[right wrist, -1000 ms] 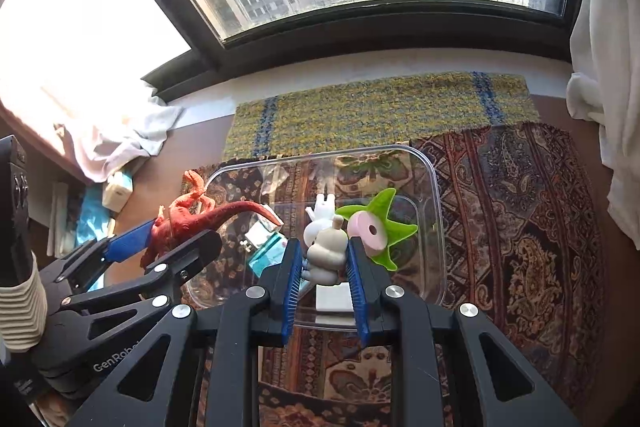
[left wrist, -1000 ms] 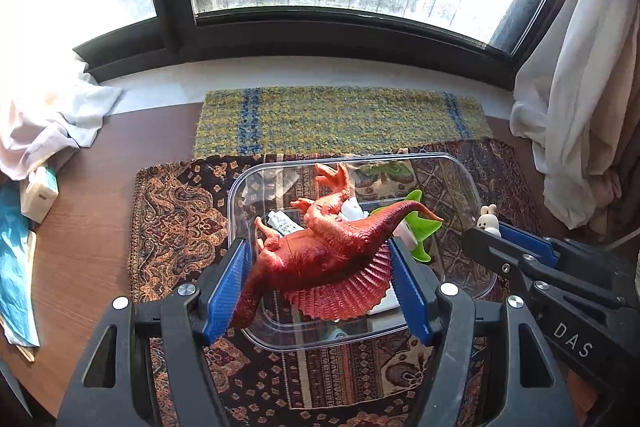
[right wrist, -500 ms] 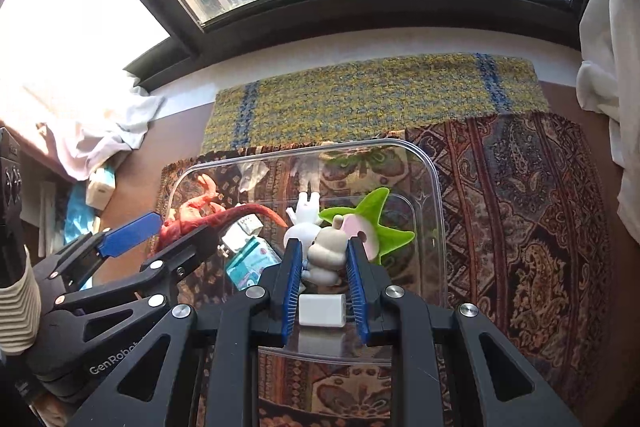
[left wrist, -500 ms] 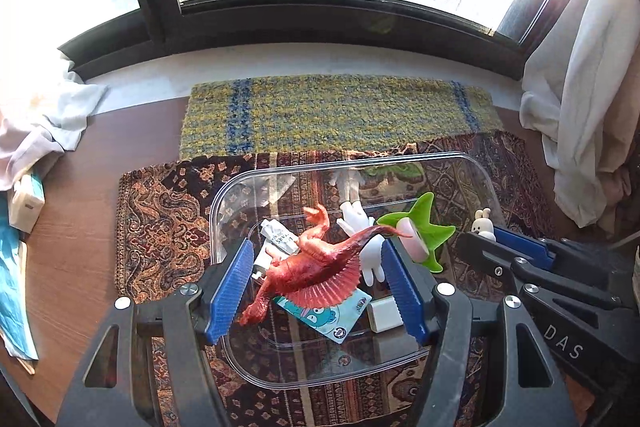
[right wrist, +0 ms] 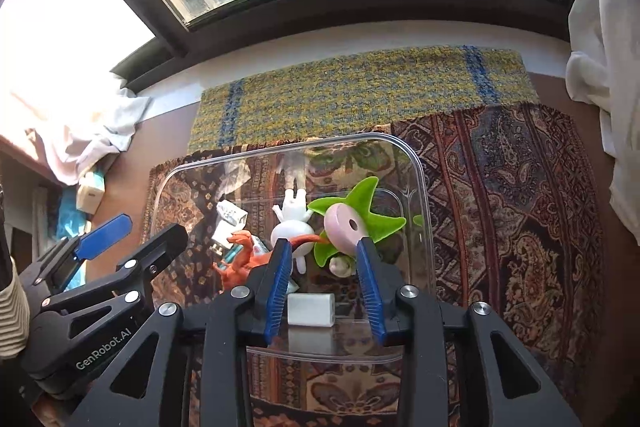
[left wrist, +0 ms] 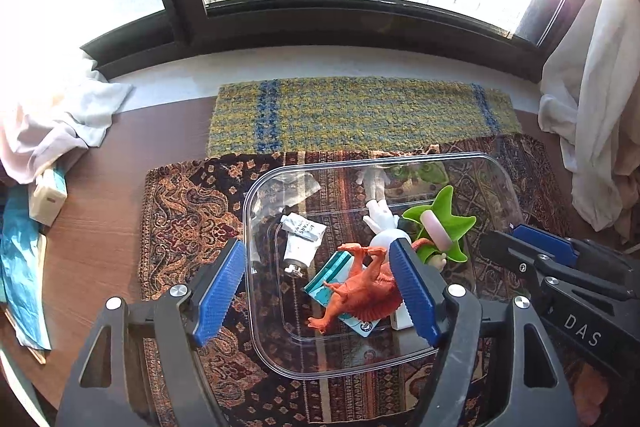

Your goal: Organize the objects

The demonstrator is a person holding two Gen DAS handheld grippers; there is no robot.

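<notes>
Clear plastic bin on patterned rug on desk gathers toys. Orange plastic dinosaur lies inside on its side, released. Left tool jaws opening, empty. Right tool jaws opening; small beige figurine apparently dropped beside green star toy.

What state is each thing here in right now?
Left gripper: opening, holding nothing.
Right gripper: opening, holding nothing.
Bin: lidless, toys inside.
Dinosaur: on its side in bin.
Tube: lying flat, capped.
Green toy: lying in bin.
</notes>
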